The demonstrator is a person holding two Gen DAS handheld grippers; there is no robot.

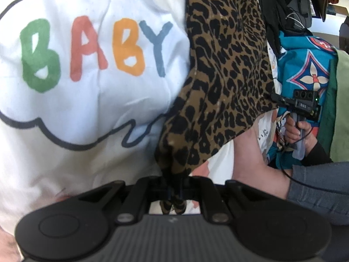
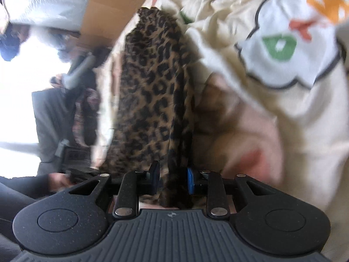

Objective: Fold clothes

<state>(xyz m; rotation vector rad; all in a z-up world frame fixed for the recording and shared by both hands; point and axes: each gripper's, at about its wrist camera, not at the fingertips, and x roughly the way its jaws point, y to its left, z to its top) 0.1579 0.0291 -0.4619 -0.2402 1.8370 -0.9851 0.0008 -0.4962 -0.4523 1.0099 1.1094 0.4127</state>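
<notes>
Light: bright white glare (image 2: pixel 19 100), washing out the left of the right wrist view
Cardboard: brown panel (image 2: pixel 102 6) above the glare
Wall: pale strip (image 1: pixel 325 28), far upper right

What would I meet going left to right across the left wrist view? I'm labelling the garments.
Cream BABY print shirt → leopard-print garment, pinched in the left tool → blue patterned garment → green cloth.
</notes>
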